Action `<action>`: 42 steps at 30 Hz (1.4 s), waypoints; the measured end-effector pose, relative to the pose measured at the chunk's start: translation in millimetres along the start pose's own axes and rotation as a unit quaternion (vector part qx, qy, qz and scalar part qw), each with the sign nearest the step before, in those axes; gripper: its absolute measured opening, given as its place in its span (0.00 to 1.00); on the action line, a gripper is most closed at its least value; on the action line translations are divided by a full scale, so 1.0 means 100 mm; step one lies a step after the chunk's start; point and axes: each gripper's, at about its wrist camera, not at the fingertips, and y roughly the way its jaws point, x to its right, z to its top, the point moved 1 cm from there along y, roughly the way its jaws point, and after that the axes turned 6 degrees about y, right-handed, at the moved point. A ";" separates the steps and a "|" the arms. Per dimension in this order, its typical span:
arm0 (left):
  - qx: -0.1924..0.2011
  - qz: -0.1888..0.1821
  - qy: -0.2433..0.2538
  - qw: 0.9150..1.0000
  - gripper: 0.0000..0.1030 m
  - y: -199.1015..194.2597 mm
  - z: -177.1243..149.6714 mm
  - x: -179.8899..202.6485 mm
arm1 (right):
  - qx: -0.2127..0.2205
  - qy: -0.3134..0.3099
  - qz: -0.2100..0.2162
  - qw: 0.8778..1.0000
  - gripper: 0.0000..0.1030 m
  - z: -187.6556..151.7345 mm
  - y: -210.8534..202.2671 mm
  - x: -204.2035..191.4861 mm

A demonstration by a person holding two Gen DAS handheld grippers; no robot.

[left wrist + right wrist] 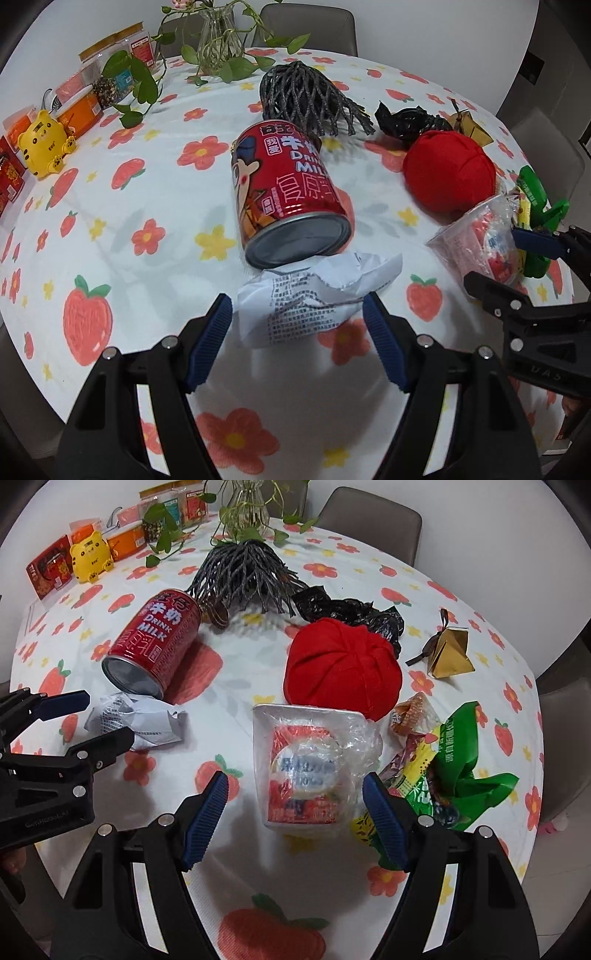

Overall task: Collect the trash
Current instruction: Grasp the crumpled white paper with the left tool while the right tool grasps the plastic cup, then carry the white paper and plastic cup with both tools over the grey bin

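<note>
**Blue pads spread over paper and cup**

Blue ribbed pads (pixel 210 341) are seen spread wide on the left gripper (pixel 297 341), nothing being held; the crumpled paper (pixel 317 299) lies on the tablecloth (pixel 110 229) between and just ahead of them, its far edge touching the base of the red milk can (pixel 288 192), which lies on its side. The right gripper (pixel 295 821) is likewise held open, with the plastic-wrapped cup (pixel 306 764) lying tipped between its fingers, not yet pinched. Beside the cup a green snack wrapper (pixel 454 771) is crowded against the right-hand pad, and a red cloth ball (pixel 343 672) rests just behind.

Several slips may be expected. The can could be nudged and set rolling if the paper is dragged. The slick film on the cup could slide under pressure, or the wrapper could be caught with it.
</note>
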 end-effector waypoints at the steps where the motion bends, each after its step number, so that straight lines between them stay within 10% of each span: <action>1: -0.002 -0.001 -0.001 1.000 0.70 0.03 0.00 0.00 | -0.004 0.000 0.001 1.000 0.70 0.00 0.03 0.00; 10: 0.000 0.004 0.017 1.000 0.55 0.09 0.00 0.10 | -0.022 0.000 0.010 1.000 0.50 0.00 0.15 0.01; 25: 0.011 -0.021 0.033 0.999 0.19 -0.03 -0.01 0.18 | -0.019 -0.006 0.039 0.999 0.44 -0.06 -0.02 -0.04; 42: 0.047 -0.046 0.081 0.995 0.17 -0.55 -0.02 0.47 | 0.036 0.035 0.028 0.998 0.44 -0.19 -0.73 0.21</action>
